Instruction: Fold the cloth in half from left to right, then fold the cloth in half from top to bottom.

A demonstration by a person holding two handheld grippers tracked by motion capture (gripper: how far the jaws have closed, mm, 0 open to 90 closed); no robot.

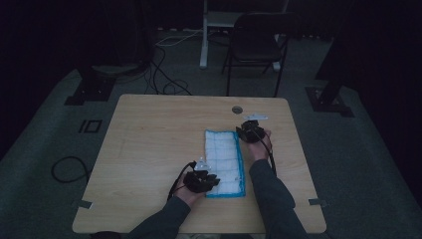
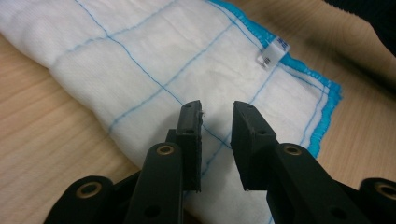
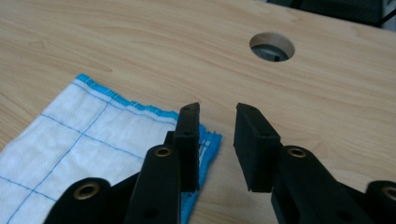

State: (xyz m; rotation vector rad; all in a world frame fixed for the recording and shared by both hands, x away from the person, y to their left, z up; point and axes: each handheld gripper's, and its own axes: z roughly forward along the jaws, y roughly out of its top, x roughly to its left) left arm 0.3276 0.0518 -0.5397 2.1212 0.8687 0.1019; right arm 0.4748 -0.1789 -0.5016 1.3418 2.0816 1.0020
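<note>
A folded cloth [image 1: 225, 163] lies flat on the pale wood-grain tabletop [image 1: 149, 149], right of the middle, as a long narrow rectangle running from near to far. Its fabric is soft white weave crossed by thin blue lines into squares, with a bright blue stitched hem along the edges; in the left gripper view a small white tag [image 2: 272, 51] sticks out from the hem.

The left tongs [image 1: 211, 180] sit at the cloth's near left corner. Their two flat black jaws stand a narrow gap apart just above the white fabric, with nothing pinched between them. The right tongs [image 1: 245, 133] sit at the cloth's far right corner, also narrowly parted; one jaw hangs over the blue-hemmed corner and the other over bare wood, and no cloth is between the pads.

A round cable hole [image 1: 237, 109] is cut into the tabletop beyond the right tongs. Farther off, on the grey floor, stand a dark folding chair [image 1: 256, 42] and loose black cables [image 1: 164, 74].
</note>
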